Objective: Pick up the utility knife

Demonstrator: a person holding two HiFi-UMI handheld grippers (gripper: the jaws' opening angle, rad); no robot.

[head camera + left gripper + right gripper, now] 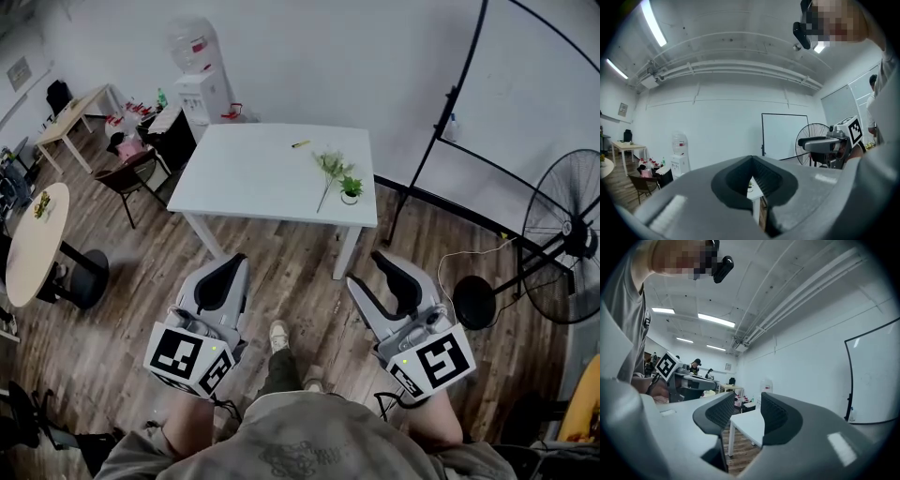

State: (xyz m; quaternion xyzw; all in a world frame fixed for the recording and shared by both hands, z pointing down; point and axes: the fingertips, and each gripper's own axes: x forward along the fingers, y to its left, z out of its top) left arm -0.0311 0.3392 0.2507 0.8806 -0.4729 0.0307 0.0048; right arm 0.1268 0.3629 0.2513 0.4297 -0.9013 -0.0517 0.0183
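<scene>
1. The left gripper (752, 158) has its two grey jaws closed tip to tip, leaving only a diamond-shaped gap behind the tips. They hold nothing.
2. The right gripper (746, 401) has its two jaws standing wide apart, with nothing between them.
3. Both grippers point level toward one white square worktop (253, 173), which stands well apart from them across the wooden floor.
4. One small yellow utility knife (300, 143) lies near the worktop's far edge, too small for any detail to show.
5. To the right of the knife lie one loose green sprig (330, 167) and one small potted plant (351, 188).
6. Far left stands one white water dispenser (202, 89), and at the right one black standing fan (565, 234).
7. Only the head view shows the knife and both plants; each gripper view shows just a corner of the worktop past its jaws.
8. The left gripper view alone shows the face of one black-framed whiteboard (785, 136).
</scene>
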